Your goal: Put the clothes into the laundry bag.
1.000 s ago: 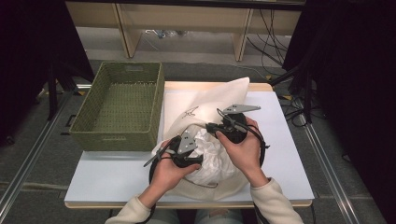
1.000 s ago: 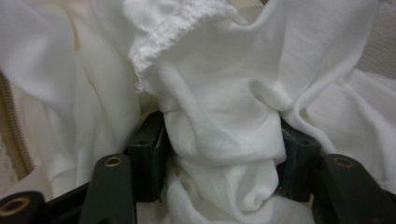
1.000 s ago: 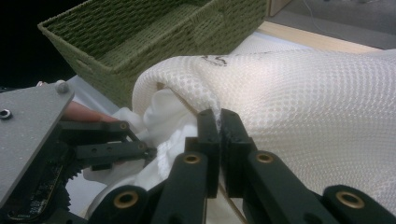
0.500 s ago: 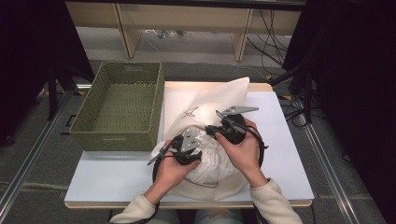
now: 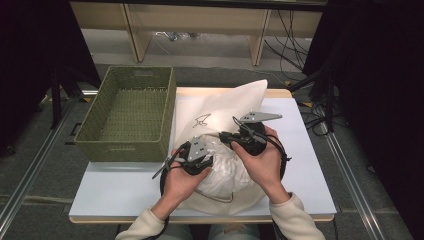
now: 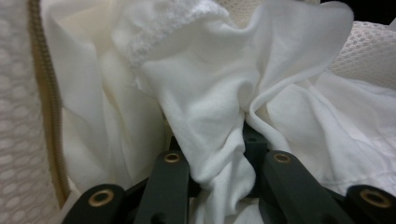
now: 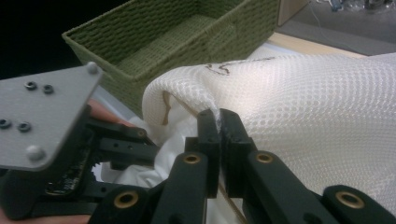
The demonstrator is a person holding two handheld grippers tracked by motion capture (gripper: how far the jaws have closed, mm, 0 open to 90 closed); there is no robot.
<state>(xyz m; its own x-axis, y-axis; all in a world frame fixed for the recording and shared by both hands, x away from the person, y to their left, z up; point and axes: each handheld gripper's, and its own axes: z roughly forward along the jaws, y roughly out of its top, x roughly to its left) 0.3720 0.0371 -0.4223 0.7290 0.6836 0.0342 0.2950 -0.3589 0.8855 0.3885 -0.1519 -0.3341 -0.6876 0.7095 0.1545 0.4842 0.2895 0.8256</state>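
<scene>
White tabletop over grey floor, green basket at left; mesh bag lies centre, right gripper clamping its rim, left gripper just closing on white cloth inside.

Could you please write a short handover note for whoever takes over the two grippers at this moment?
Left gripper: jaws have just been closing and now pinch a fold of the white garment.
Right gripper: shut on the edge of the mesh laundry bag, holding its zippered opening up.
Where things are: the bag lies on the white table, the garment bunched at its opening; the green basket stands beside it, nothing inside.
Done: both grips set.
Left: probably move the garment through the opening; whether in or out I cannot tell.
</scene>
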